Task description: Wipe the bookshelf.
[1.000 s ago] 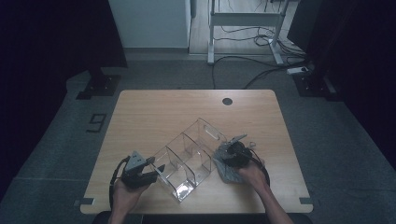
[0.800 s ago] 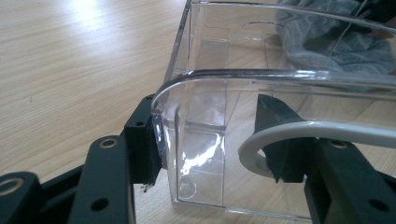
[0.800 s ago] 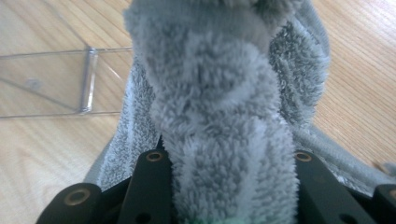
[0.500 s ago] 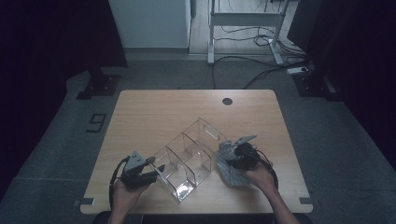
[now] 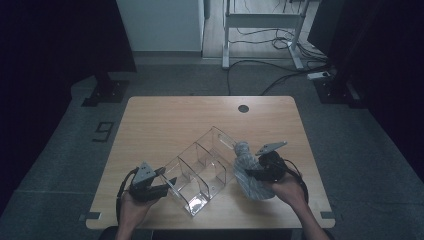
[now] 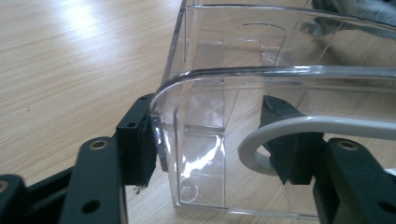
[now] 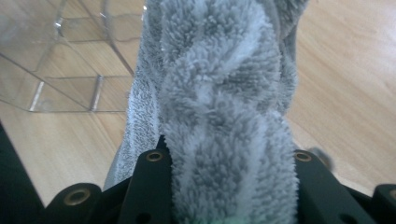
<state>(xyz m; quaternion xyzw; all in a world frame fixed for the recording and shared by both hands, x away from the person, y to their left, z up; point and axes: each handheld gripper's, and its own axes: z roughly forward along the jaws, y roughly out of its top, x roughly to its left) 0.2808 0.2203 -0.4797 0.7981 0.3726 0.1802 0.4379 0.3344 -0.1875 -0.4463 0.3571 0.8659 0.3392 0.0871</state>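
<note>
Divided organizer (image 5: 200,167) lies aslant on the table (image 5: 165,120), near its front edge. Left gripper (image 5: 167,182) stands at the organizer's near-left corner, one jaw outside the wall, one inside. Towel (image 5: 248,172), right of the organizer, touches its far-right end; right gripper (image 5: 255,173) clasps it.

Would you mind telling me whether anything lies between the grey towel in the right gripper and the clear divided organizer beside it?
Nothing visible does. The right gripper holds the grey towel right beside the clear organizer, whose compartments look empty and open-topped.
</note>
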